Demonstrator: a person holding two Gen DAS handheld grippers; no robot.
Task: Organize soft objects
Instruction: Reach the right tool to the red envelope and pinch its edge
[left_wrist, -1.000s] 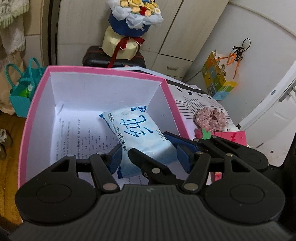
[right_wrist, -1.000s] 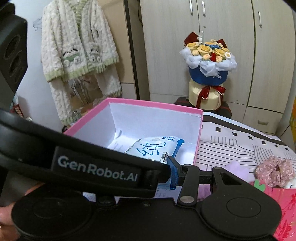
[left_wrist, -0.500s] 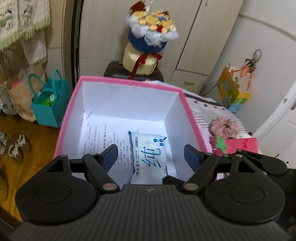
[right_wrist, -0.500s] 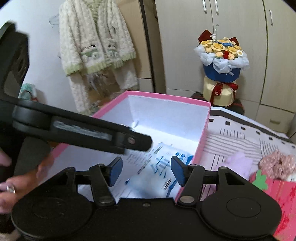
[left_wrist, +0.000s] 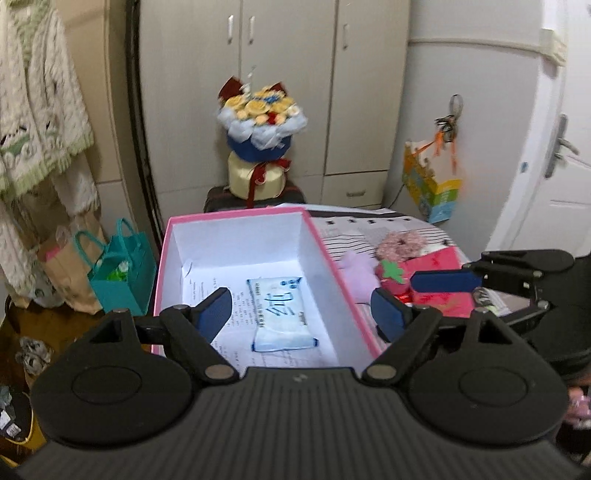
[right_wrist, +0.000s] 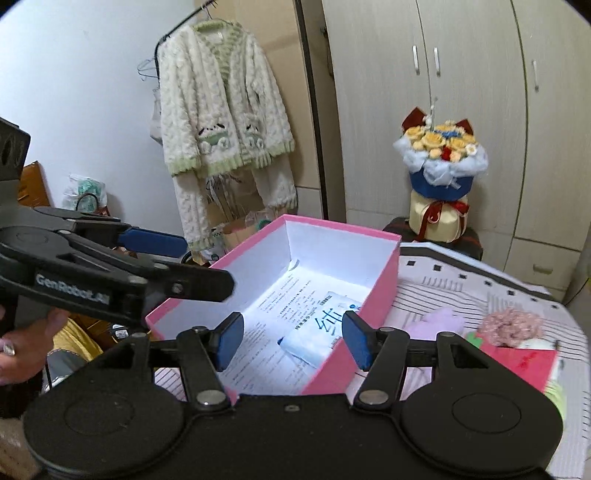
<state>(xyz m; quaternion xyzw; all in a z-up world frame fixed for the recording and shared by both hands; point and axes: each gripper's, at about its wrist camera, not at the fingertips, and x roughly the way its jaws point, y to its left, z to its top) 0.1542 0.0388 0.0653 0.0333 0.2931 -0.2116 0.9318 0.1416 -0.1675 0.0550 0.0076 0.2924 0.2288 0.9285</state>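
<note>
Now the tissue pack lies flat on printed paper inside the pink box. Both hand-held grippers stand released and empty, jaws just widened: left above the box, right at its near end. A scrunchie rests on the striped surface beside the box.

Left gripper, right gripper: both agape, empty.
</note>
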